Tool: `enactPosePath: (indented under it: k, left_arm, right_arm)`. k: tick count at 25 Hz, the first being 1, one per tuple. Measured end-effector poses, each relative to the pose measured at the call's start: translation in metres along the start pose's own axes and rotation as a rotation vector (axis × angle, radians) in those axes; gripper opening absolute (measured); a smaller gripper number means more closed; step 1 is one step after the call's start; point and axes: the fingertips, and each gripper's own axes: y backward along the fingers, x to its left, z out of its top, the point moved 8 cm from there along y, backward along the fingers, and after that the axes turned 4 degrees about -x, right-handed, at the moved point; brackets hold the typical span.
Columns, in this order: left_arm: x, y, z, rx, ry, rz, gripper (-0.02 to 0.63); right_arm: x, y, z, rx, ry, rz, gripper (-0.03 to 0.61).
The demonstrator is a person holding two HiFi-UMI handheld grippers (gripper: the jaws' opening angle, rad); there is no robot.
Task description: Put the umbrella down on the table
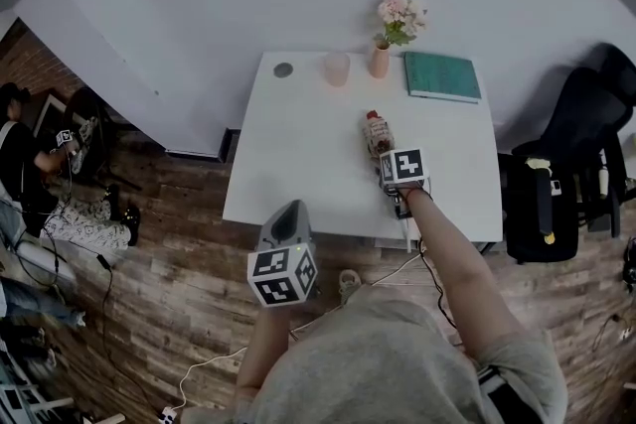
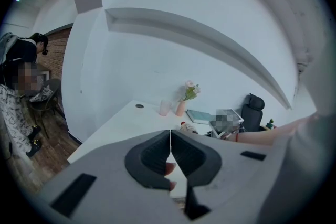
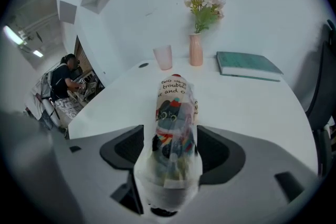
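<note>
Right gripper [image 3: 170,152] stands open, jaws spread either side of the folded umbrella [image 3: 176,113], which lies on the table [image 1: 288,164] toward its near right edge, and left gripper [image 2: 170,136] is closed and empty off the near edge; umbrella judged light, soft-skinned, slick, best gripped mid-body.

Pink cup [image 1: 337,69] beside flower vase [image 1: 381,63]; teal book [image 1: 441,76] right; black chair [image 1: 581,124] beyond.

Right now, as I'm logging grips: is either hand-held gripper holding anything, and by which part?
Nothing looks gripped: the umbrella lies between the open jaws of the right hand-held gripper; the left hand-held gripper is shut, empty.
</note>
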Motion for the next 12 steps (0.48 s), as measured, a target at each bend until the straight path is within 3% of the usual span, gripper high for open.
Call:
enactPosePath:
  k: [12]
  left_arm:
    - [0.0,0.058,-0.011,-0.029,-0.01,-0.013,0.008]
  right_arm:
    - [0.025,0.062,-0.021,-0.096,-0.004,-0.007,0.31]
